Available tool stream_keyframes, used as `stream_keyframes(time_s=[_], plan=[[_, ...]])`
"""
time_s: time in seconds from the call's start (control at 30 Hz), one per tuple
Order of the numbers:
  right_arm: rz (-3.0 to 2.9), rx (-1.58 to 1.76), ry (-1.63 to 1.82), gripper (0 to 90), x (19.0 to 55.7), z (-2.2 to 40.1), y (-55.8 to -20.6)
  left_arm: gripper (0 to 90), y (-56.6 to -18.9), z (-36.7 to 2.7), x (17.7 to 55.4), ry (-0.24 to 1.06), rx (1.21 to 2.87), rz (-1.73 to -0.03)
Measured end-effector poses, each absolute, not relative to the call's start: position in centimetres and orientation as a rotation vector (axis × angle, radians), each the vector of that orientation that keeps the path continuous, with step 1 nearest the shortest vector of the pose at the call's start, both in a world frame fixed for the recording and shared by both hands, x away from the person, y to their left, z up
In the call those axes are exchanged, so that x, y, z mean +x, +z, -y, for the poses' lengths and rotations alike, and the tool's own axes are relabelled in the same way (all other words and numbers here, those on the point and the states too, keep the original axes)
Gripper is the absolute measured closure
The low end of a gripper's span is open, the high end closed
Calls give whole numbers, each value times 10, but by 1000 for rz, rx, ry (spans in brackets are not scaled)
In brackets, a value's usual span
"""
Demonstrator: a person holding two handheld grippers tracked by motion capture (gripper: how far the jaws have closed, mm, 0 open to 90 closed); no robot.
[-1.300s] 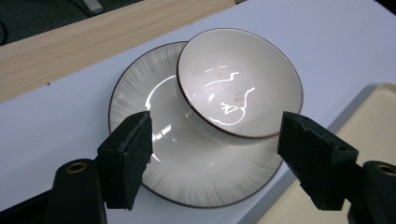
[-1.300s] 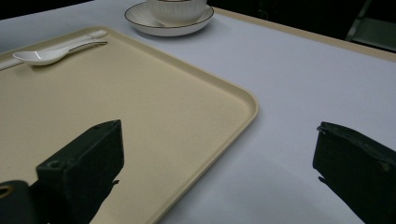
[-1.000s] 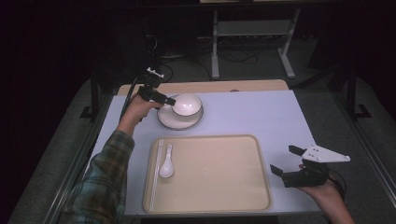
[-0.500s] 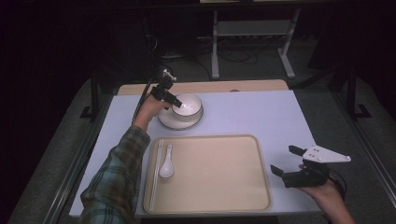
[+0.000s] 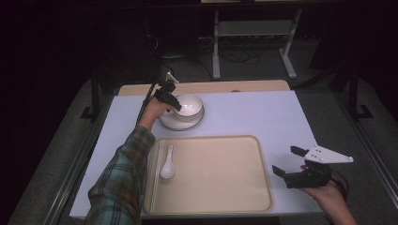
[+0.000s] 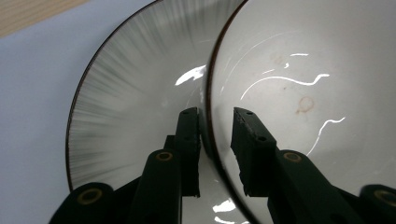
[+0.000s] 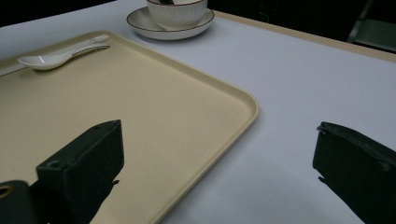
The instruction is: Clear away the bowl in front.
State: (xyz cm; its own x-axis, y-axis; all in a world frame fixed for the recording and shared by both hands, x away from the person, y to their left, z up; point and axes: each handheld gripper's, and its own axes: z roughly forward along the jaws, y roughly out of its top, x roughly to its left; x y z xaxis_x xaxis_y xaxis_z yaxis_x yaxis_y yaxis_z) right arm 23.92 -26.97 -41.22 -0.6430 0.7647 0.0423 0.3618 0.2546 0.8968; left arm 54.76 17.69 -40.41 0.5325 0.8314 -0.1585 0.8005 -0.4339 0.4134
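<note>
Currently left gripper (image 6: pixel 215 116) jaws closing astride bowl (image 5: pixel 189 105) rim, bowl on saucer (image 6: pixel 121 93); spoon (image 5: pixel 167 164) lies in tray (image 5: pixel 220 197). Right gripper (image 7: pixel 219 154) wide open, empty.

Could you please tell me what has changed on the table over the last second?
The left gripper has come down onto the near wall of the bowl and its jaws have been closing, one inside and one outside the rim; a full pinch is not clear yet. The right gripper, saucer, spoon and tray stayed put.

Glossy glazed bowl (image 6: pixel 303 84), ribbed glossy saucer (image 6: pixel 126 93), matt plastic tray (image 5: pixel 220 173)
</note>
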Motion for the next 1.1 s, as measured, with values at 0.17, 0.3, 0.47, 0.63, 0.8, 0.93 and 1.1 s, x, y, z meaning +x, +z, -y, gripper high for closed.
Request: stream_keyframes(time_s=[0.17, 0.3, 0.47, 0.63, 0.8, 0.93, 1.1], plan=[[-2129, 1027, 1356, 15, 239, 270, -412, 756, -405, -179, 549, 77, 2311, -1340], [-2130, 1025, 1355, 15, 239, 270, -412, 779, -404, -181, 550, 58, 2290, -1360], [-2127, 1027, 1357, 15, 239, 270, -412, 823, -402, -184, 551, 33, 2262, -1357], [-2126, 1028, 1356, 16, 239, 270, -412, 828, -401, -186, 552, 32, 2267, -1359], [-2124, 1028, 1356, 16, 239, 271, -412, 827, -398, -187, 551, 41, 2255, -1357], [-2124, 1028, 1356, 16, 239, 271, -412, 826, -397, -190, 551, 47, 2256, -1365], [-2123, 1030, 1356, 16, 239, 271, -412, 826, -393, -194, 549, 41, 2247, -1357]])
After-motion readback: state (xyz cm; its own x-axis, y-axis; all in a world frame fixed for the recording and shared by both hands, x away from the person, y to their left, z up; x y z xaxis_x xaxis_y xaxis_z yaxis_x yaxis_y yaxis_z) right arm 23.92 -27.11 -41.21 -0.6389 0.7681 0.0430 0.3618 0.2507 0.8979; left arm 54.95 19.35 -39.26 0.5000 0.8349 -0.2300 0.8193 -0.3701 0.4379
